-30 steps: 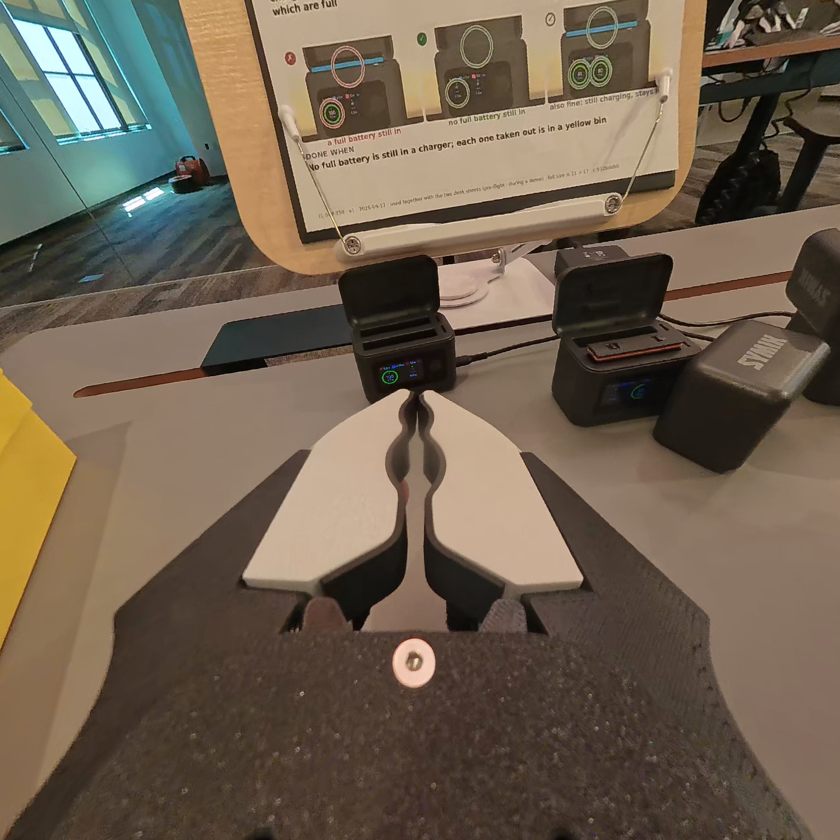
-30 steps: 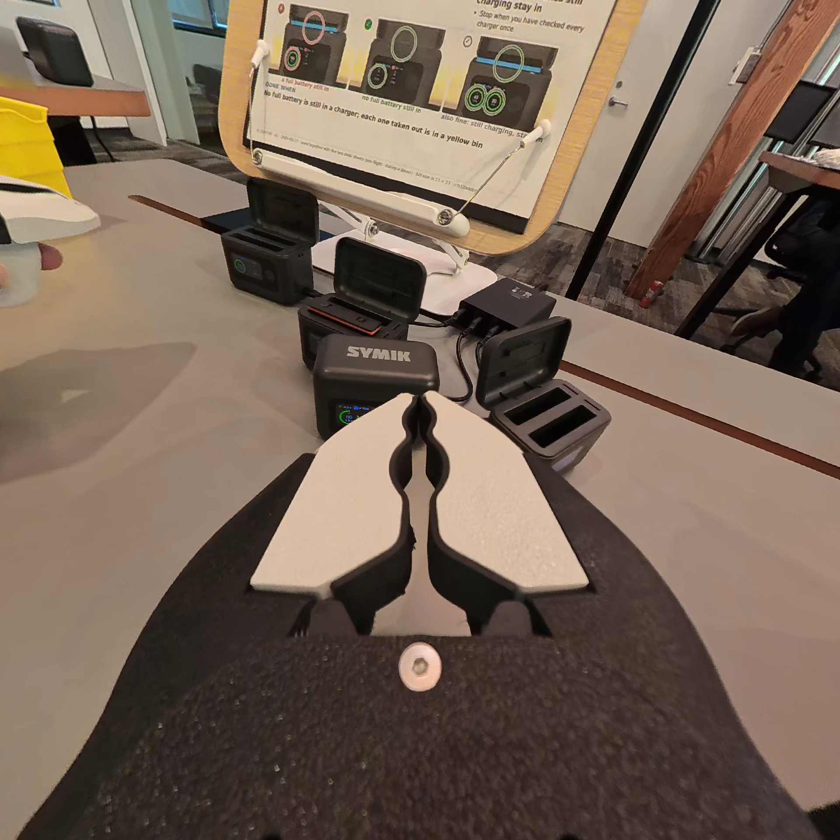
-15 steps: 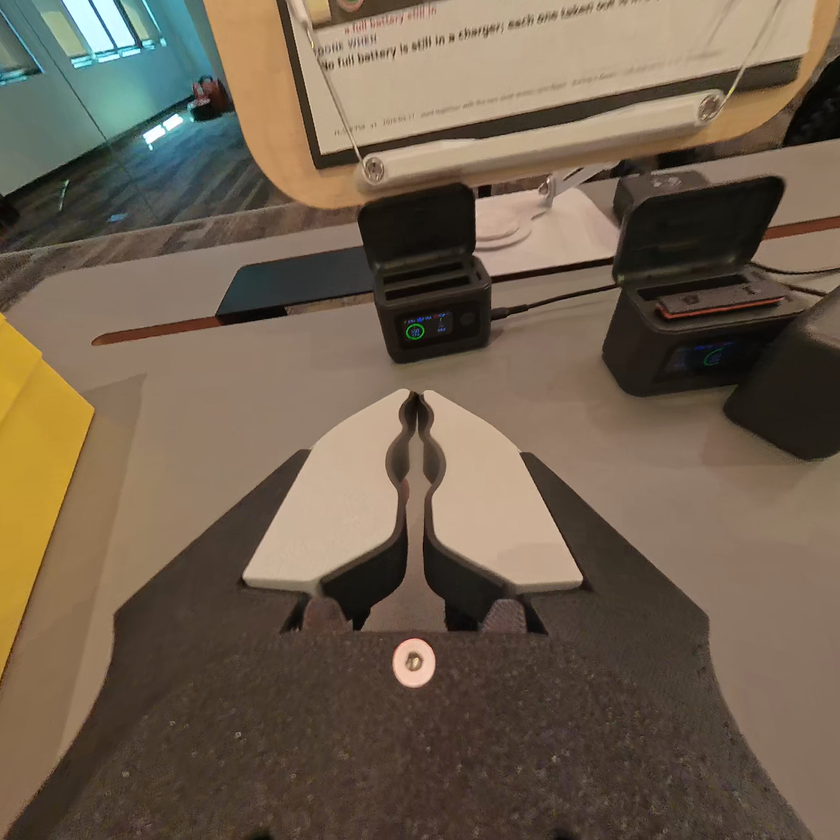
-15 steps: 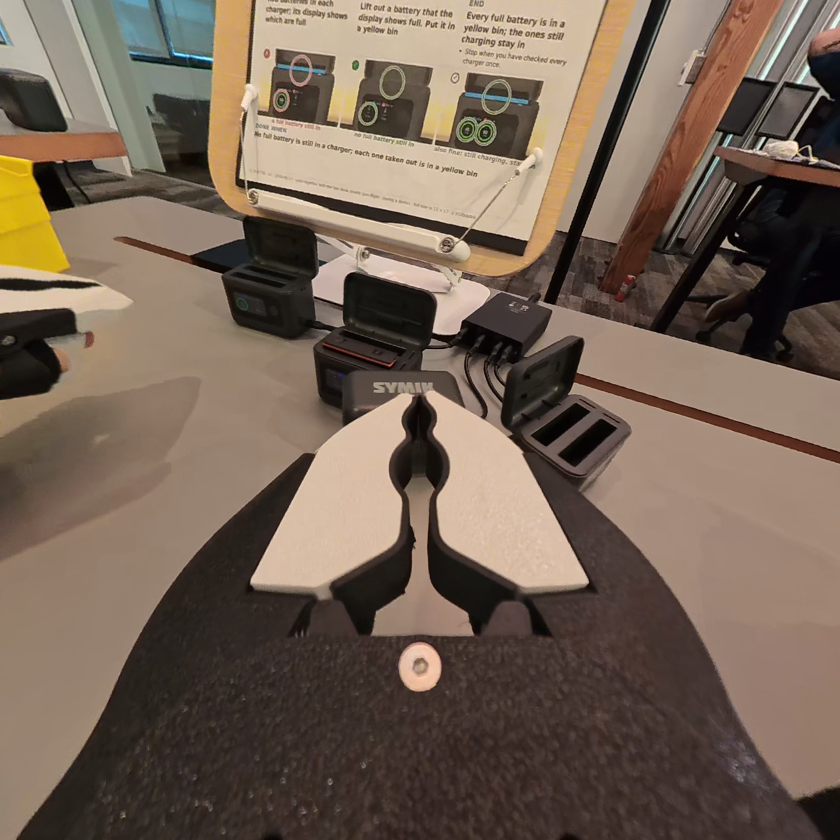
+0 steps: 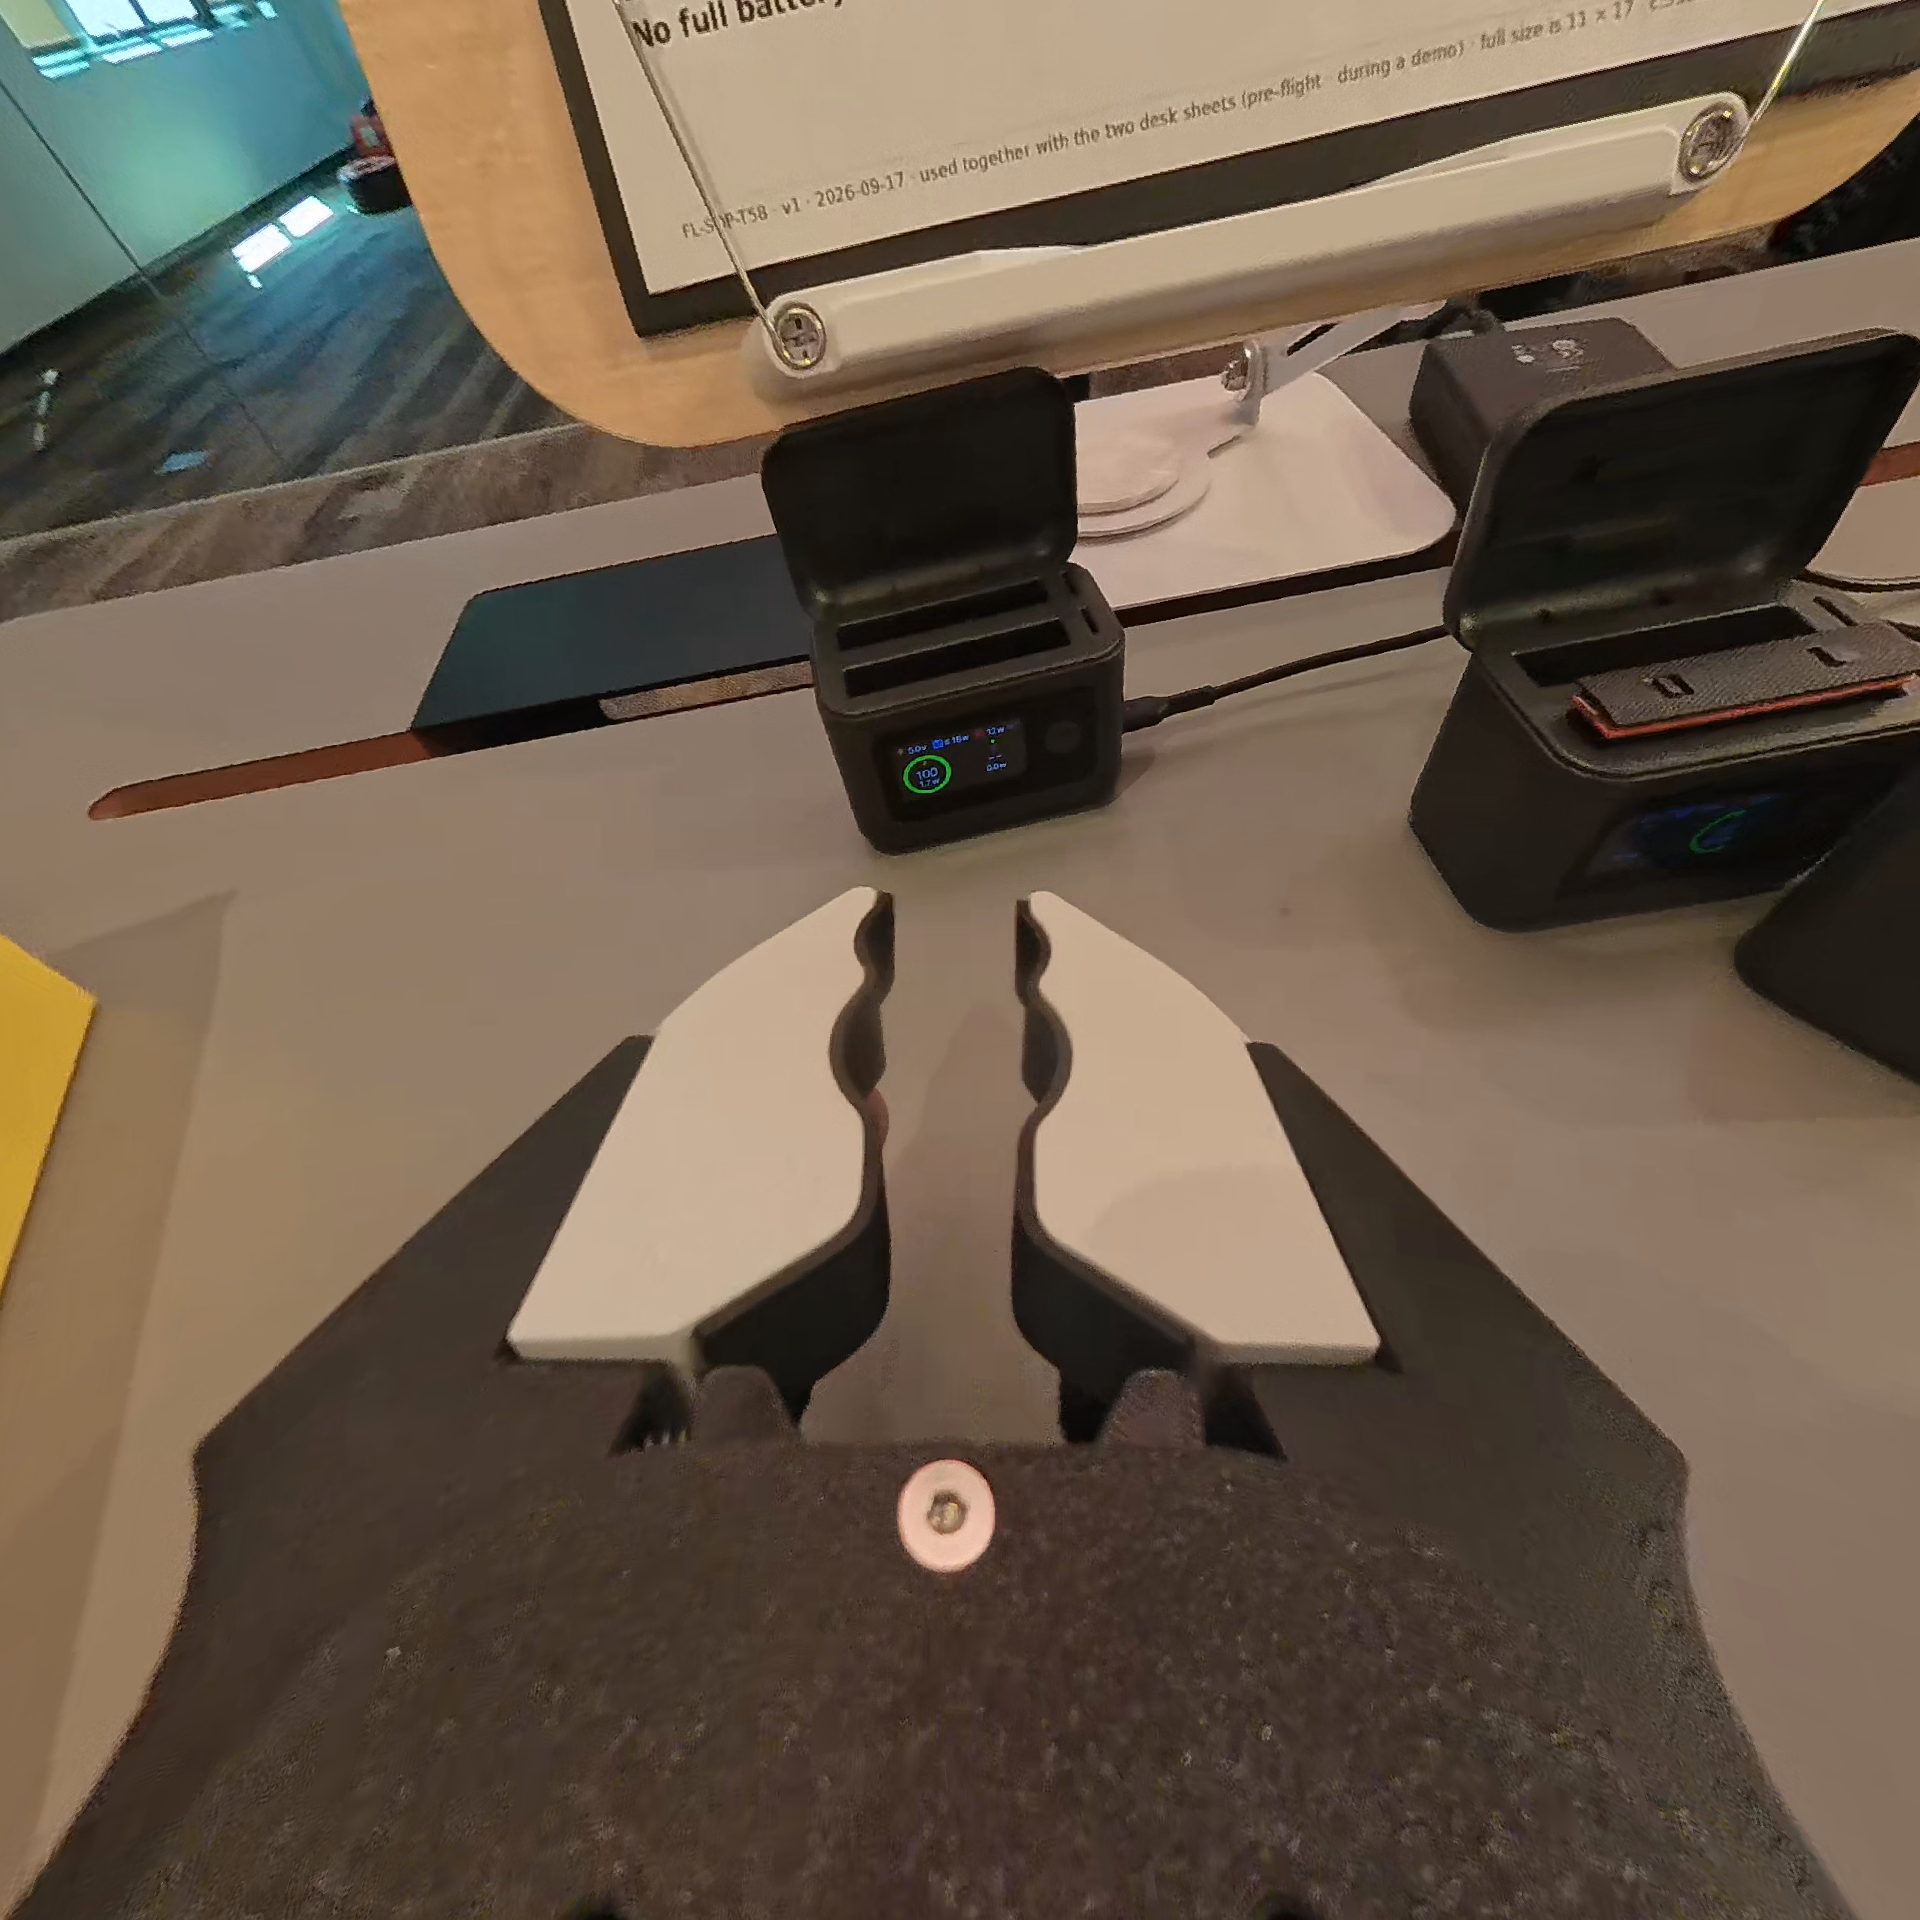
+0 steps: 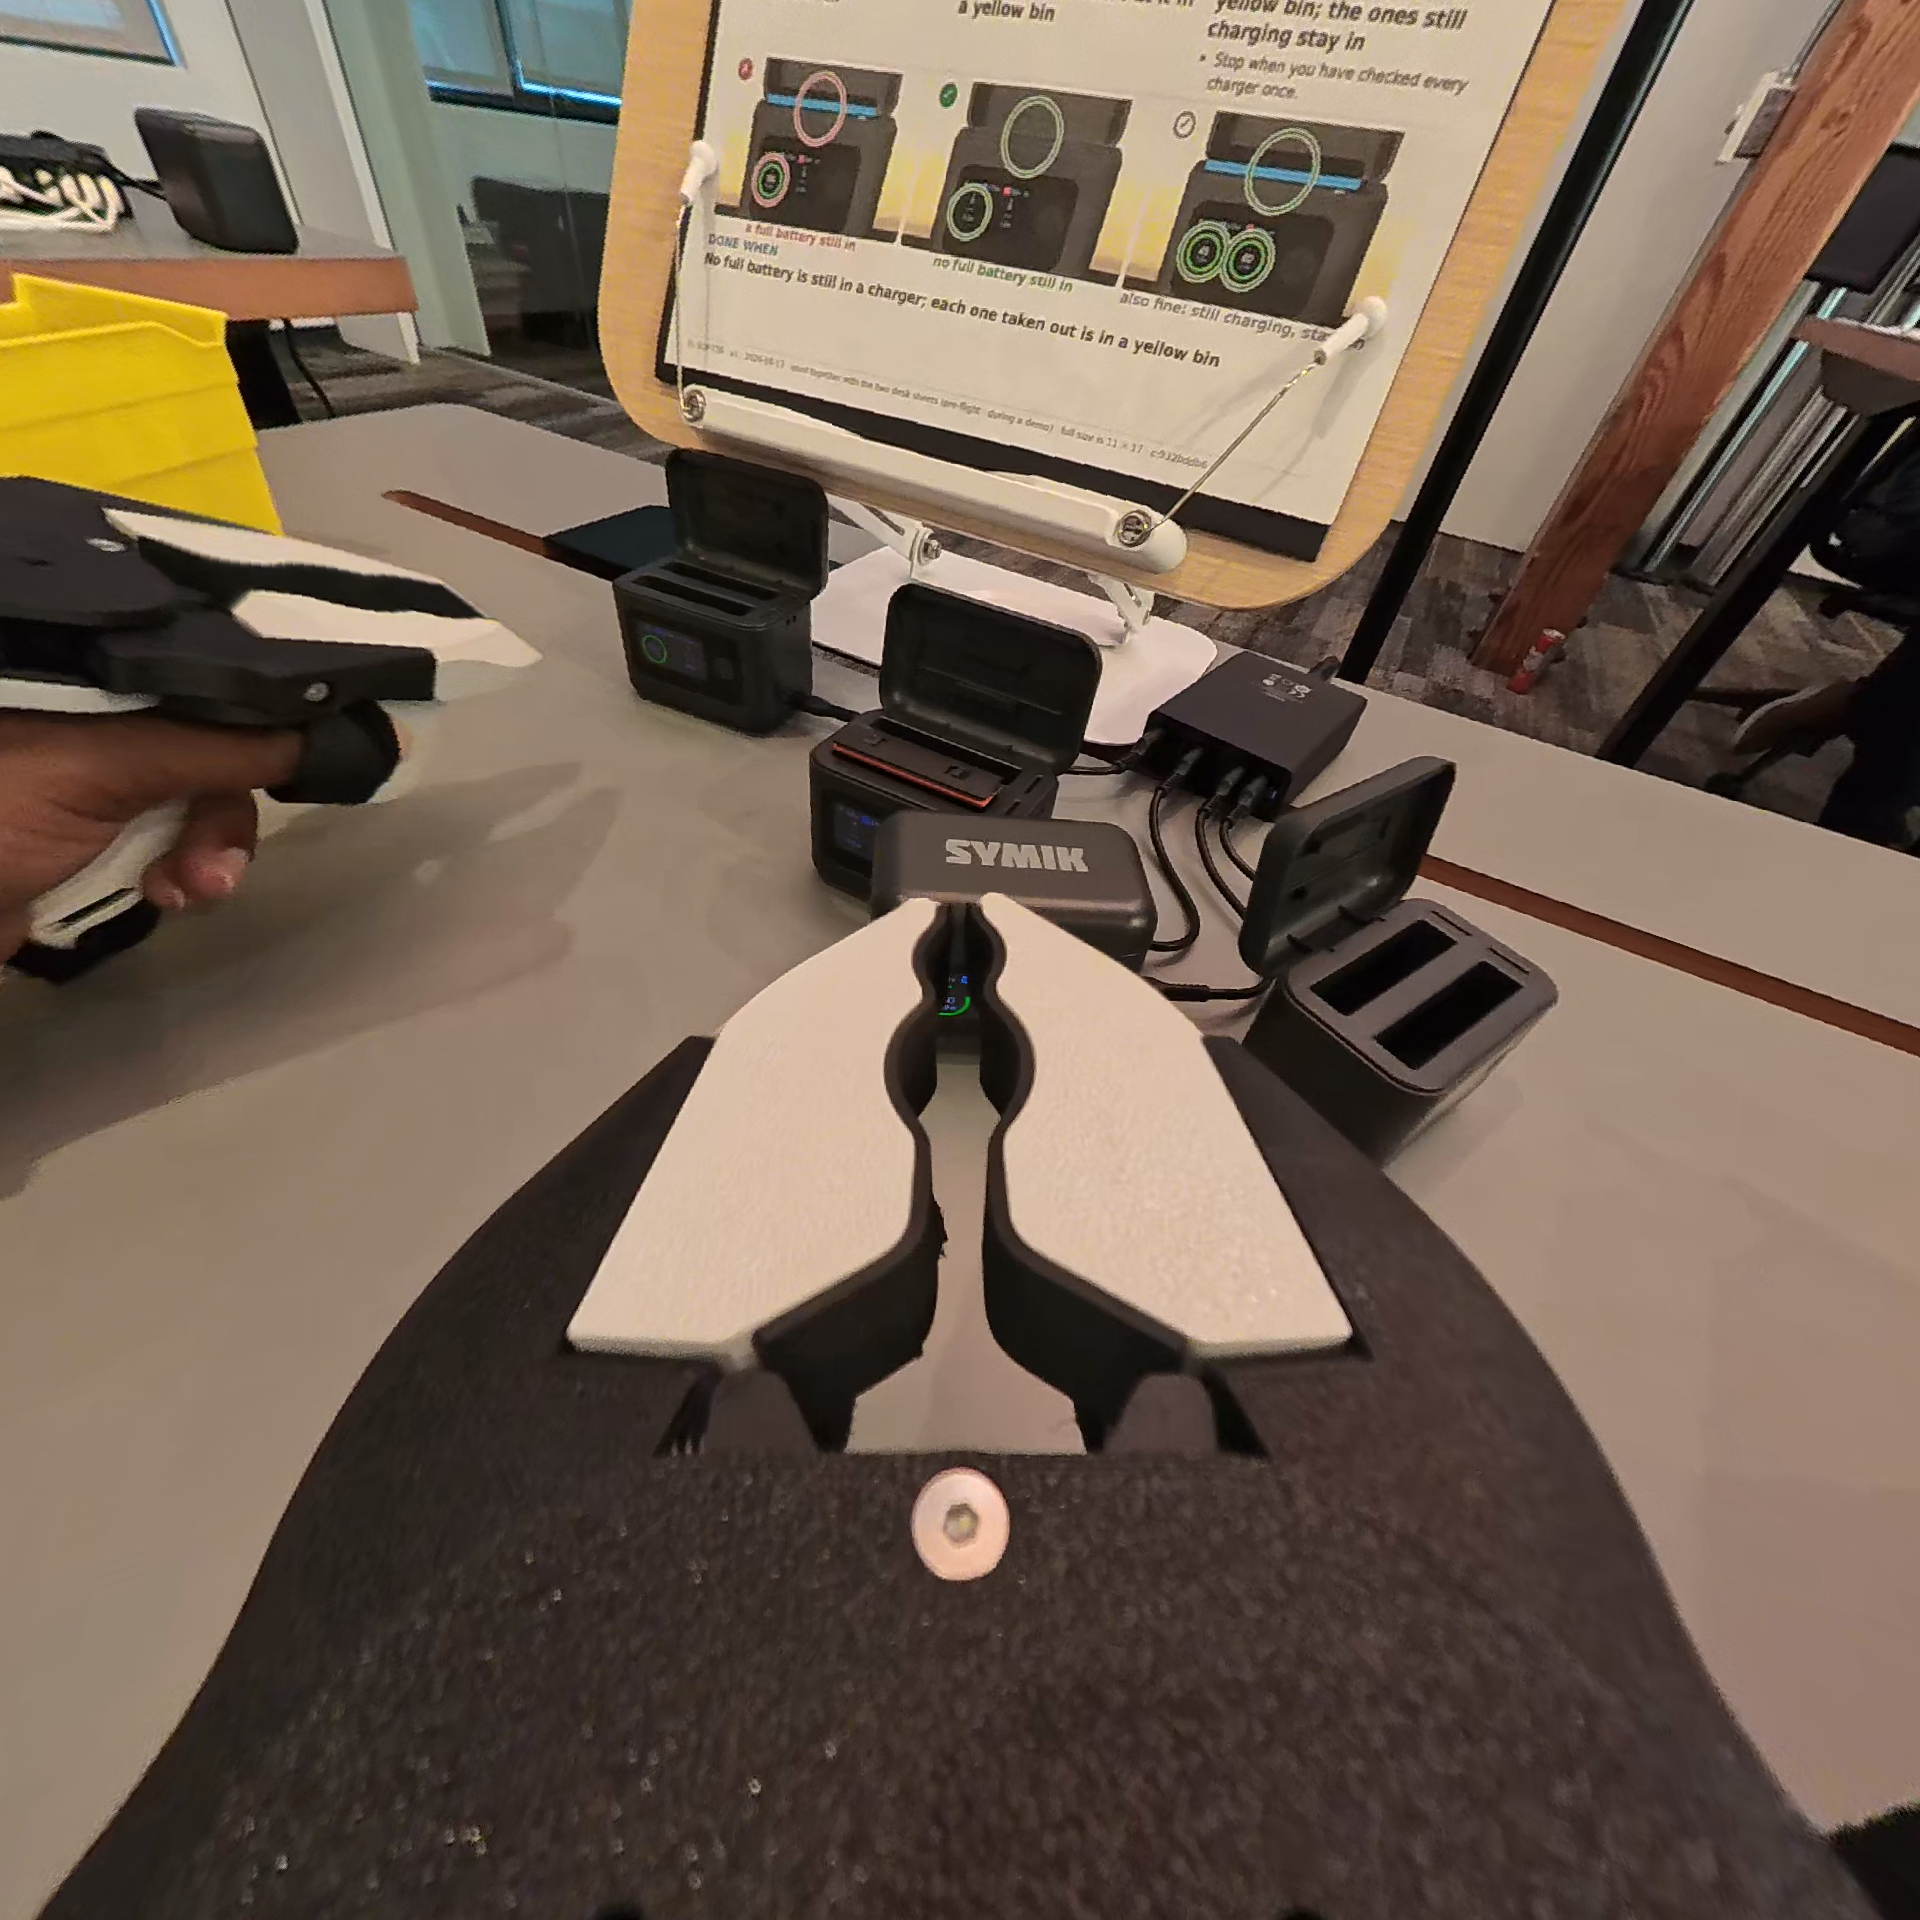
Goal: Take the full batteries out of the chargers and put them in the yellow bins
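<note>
The left gripper (image 5: pixel 954 904) hovers over bare grey desk (image 5: pixel 416 987), jaws parted narrowly and empty, aimed at the leftmost charger (image 5: pixel 966 717), whose lid stands open. To its right, a second open charger (image 5: pixel 1683 748) holds an orange-edged battery (image 5: pixel 1735 701). The right gripper (image 6: pixel 961 909), jaws nearly together and empty, sits before a closed charger (image 6: pixel 1013 878). A yellow bin (image 6: pixel 114 395) stands at the desk's far left edge.

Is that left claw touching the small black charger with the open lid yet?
Apart. The left wrist view shows bare grey table between the open left claw and the small black open-lidded charger with the lit display.
</note>
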The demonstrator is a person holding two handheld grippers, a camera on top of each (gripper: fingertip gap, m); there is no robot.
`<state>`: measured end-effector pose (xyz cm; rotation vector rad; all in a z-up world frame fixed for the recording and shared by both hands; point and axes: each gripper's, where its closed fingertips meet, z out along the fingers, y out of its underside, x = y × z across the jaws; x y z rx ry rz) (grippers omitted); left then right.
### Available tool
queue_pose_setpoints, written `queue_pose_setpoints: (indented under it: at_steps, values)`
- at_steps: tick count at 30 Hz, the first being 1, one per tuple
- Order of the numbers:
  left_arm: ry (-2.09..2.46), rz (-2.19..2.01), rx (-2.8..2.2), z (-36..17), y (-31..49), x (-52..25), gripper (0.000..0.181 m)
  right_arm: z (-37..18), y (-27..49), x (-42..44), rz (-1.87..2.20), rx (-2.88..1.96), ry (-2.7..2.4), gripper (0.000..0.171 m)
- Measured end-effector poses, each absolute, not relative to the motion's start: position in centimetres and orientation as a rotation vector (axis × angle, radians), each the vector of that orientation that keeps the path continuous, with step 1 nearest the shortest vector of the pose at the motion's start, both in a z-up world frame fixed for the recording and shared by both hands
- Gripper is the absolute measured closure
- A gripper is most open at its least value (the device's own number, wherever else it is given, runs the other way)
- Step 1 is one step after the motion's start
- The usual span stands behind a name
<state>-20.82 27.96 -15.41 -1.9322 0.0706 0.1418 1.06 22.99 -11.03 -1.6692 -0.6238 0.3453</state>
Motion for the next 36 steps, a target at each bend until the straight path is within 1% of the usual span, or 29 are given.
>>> queue_pose_setpoints:
  at_steps: [2,6,8,15,17,20,22,29,36]
  values:
    - [0.075,0.118,-1.951,-15.7,28.6,-20.9,0.146,-11.1,23.0,0.9,0.354,-1.672,-0.63,0.169]
    - [0.081,0.082,-1.994,-16.4,30.1,-20.4,0.114,-11.3,23.0,0.8,0.366,-1.678,-0.637,0.168]
    - [0.085,0.082,-2.002,-16.5,31.1,-19.9,0.102,-11.2,22.9,0.8,0.368,-1.674,-0.645,0.167]
    - [-0.02,0.092,-2.11,-18.0,36.2,-19.9,0.079,-11.2,23.0,1.1,0.377,-1.677,-0.654,0.166]
    - [-0.054,0.107,-2.128,-18.3,37.3,-20.1,0.078,-11.1,23.1,1.4,0.373,-1.676,-0.655,0.166]
    - [-0.103,0.141,-2.176,-19.0,37.9,-20.9,0.087,-10.9,23.3,1.9,0.373,-1.672,-0.648,0.166]
    - [-0.124,0.112,-2.19,-19.3,38.1,-21.0,0.09,-10.7,23.3,2.0,0.383,-1.671,-0.642,0.166]
    - [-0.091,0.09,-2.193,-19.3,38.1,-20.7,0.09,-10.7,23.1,1.8,0.404,-1.672,-0.662,0.166]
    - [-0.056,0.059,-2.196,-19.3,35.1,-19.5,0.09,-10.8,23.0,2.0,0.424,-1.679,-0.662,0.166]
